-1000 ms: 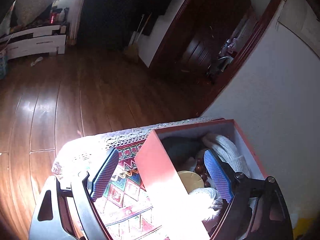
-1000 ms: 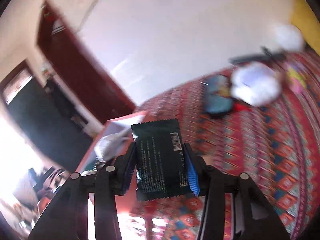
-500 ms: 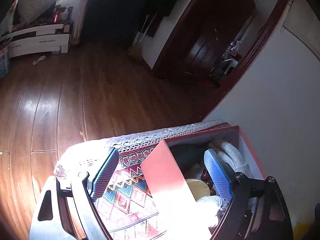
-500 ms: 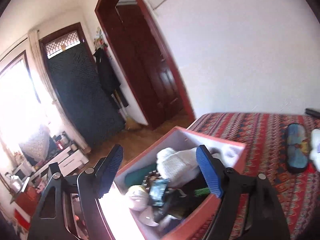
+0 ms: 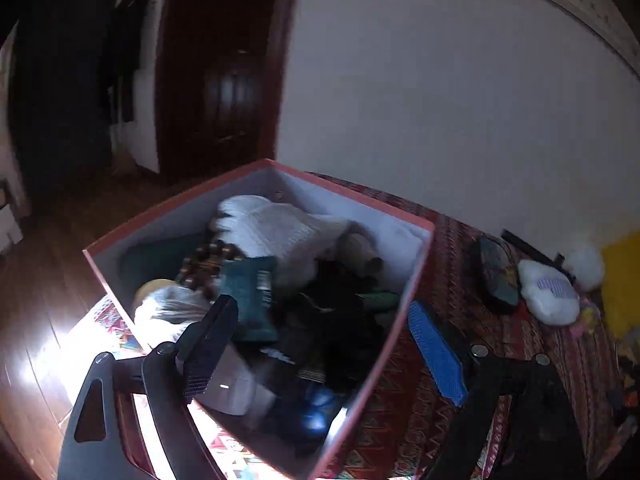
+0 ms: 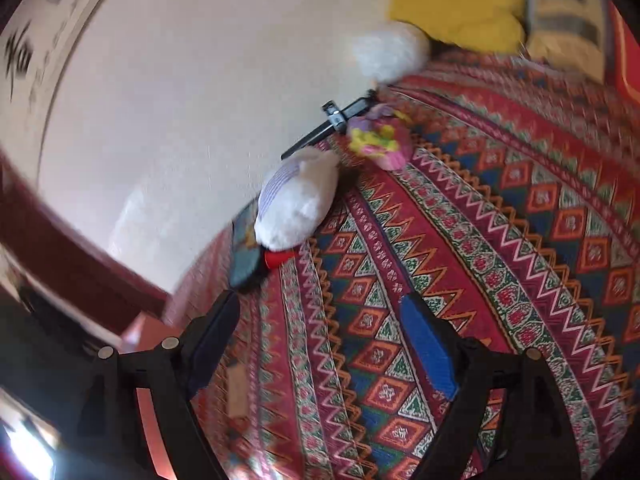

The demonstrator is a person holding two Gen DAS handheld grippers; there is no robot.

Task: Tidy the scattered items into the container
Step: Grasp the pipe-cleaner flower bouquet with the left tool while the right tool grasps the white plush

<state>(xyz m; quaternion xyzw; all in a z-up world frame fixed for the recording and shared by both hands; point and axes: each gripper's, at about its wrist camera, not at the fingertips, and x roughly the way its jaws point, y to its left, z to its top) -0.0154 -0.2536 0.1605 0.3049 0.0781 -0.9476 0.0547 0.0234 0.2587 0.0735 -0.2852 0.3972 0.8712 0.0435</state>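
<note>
Red box [image 5: 416, 276] sits between our left gripper's [image 5: 324, 344] wide, empty jaws, dark packet [image 5: 250, 300] inside it – our right gripper [image 6: 320, 340], jaws just opened and empty, hangs over patterned cloth [image 6: 460, 240], white plush [image 6: 296, 204] ahead – box corner [image 6: 140, 332] at its left

The box [image 5: 400, 312] is heaped nearly to its rim with a white knit [image 5: 280, 228], beads [image 5: 208, 256] and a dark packet [image 5: 250, 292]; little room is left inside. Its tall walls bar any sideways entry. The patterned cloth [image 6: 460, 280] lies bare beneath the right claw [image 6: 320, 344]. Further off, along the wall [image 6: 180, 100], a white plush [image 6: 298, 204], a dark case [image 6: 244, 248], a black rod [image 6: 332, 120] and a pink-yellow toy [image 6: 378, 140] crowd together.
</note>
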